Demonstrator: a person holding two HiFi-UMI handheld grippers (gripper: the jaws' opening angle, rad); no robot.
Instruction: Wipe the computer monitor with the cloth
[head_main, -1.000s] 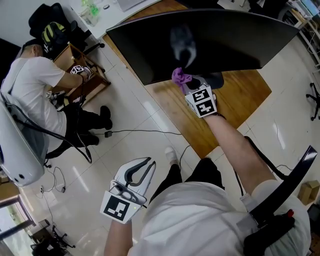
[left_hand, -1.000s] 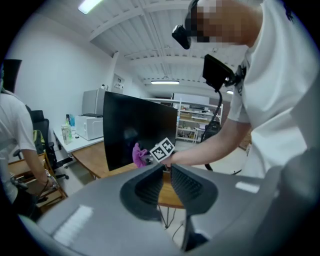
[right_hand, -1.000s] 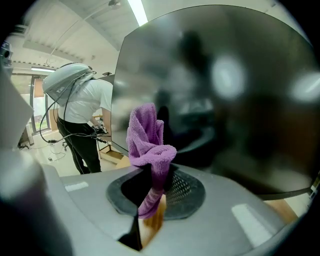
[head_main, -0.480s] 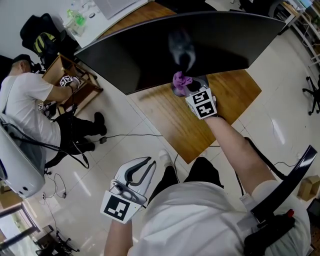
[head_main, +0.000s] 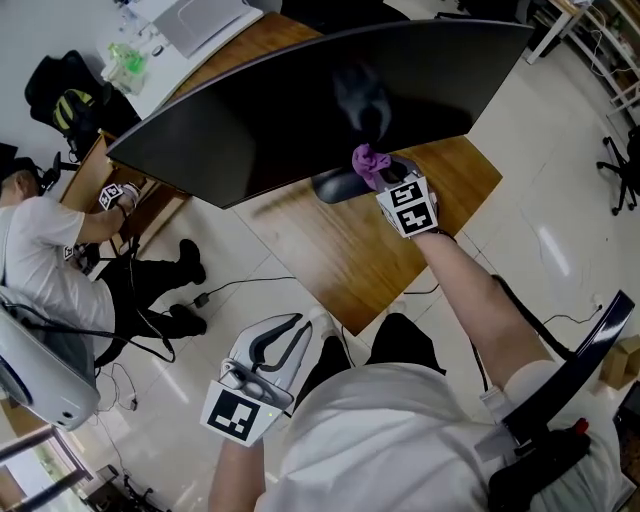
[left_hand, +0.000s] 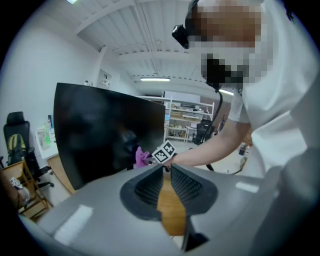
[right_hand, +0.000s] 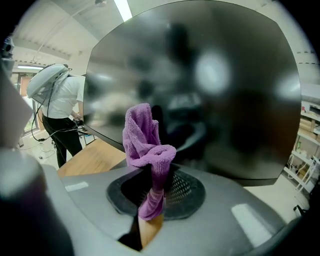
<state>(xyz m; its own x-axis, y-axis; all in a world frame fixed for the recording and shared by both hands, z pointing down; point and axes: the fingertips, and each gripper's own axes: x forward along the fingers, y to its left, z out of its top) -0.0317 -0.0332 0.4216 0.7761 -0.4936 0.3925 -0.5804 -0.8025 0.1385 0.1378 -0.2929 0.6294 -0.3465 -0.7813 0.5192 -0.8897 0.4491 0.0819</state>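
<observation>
A wide curved black monitor (head_main: 290, 110) stands on a wooden desk (head_main: 340, 250), its screen dark. My right gripper (head_main: 380, 178) is shut on a bunched purple cloth (head_main: 367, 162) and holds it against the screen's lower edge, right of centre. In the right gripper view the cloth (right_hand: 146, 145) rises from between the shut jaws of the right gripper (right_hand: 157, 172), close to the glossy screen (right_hand: 210, 90). My left gripper (head_main: 292, 330) hangs low by my body over the floor, shut and holding nothing. The left gripper (left_hand: 166, 170) looks towards the monitor (left_hand: 105, 130) from a distance.
The monitor's dark stand base (head_main: 338, 185) sits on the desk under the screen. A seated person (head_main: 50, 250) works at a small wooden table at the left, with cables (head_main: 230, 285) on the tiled floor. An office chair (head_main: 620, 165) stands at the right, and a laptop (head_main: 195, 18) lies far back.
The head view has swung, so the monitor and desk sit further left. The cloth and right gripper now lie nearer the screen's right end. The left gripper has not moved.
</observation>
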